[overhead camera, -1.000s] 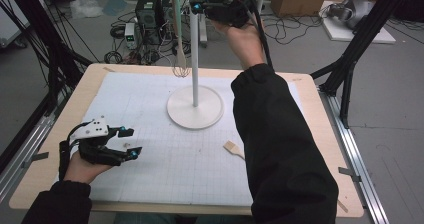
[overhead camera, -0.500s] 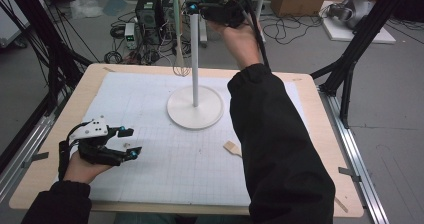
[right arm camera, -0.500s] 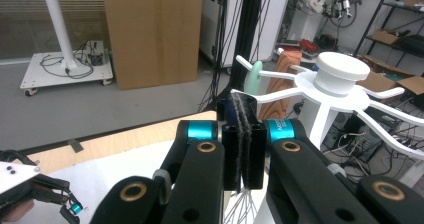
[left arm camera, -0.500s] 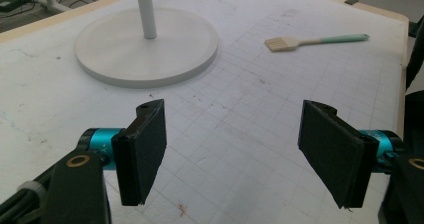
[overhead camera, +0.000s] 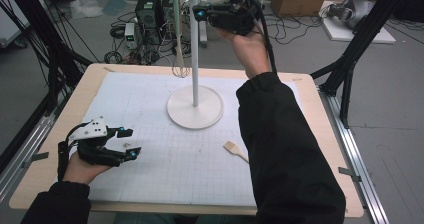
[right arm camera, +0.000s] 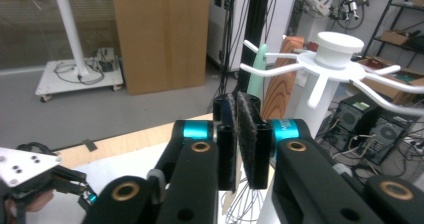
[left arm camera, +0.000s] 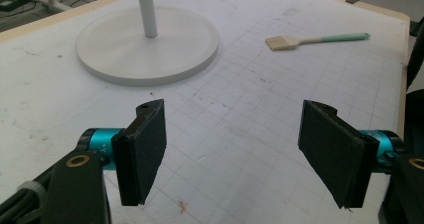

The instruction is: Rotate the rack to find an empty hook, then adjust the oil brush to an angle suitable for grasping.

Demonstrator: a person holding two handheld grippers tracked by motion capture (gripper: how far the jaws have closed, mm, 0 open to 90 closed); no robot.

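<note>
A white hook stand (overhead camera: 194, 59) rises from a round base (overhead camera: 195, 109) on the gridded mat. A whisk (overhead camera: 179, 64) with a pale green handle hangs from one of its hooks. My right gripper (overhead camera: 199, 12) is held high, level with the hook crown (right arm camera: 340, 59). Its jaws have just been opening and stand a narrow slit apart (right arm camera: 236, 104) with nothing between them. The green handle (right arm camera: 258, 66) hangs just beyond them. My left gripper (overhead camera: 131, 143) rests low at the mat's left, open (left arm camera: 232, 119) and empty.
A small brush (overhead camera: 235, 150) with a green handle (left arm camera: 340, 37) lies on the mat right of the base. The wooden table (overhead camera: 325, 134) is ringed by black frame legs. Computers, cables and cardboard boxes stand on the floor behind.
The right hand has drifted a little near the stand's top. The left hand has kept still.
</note>
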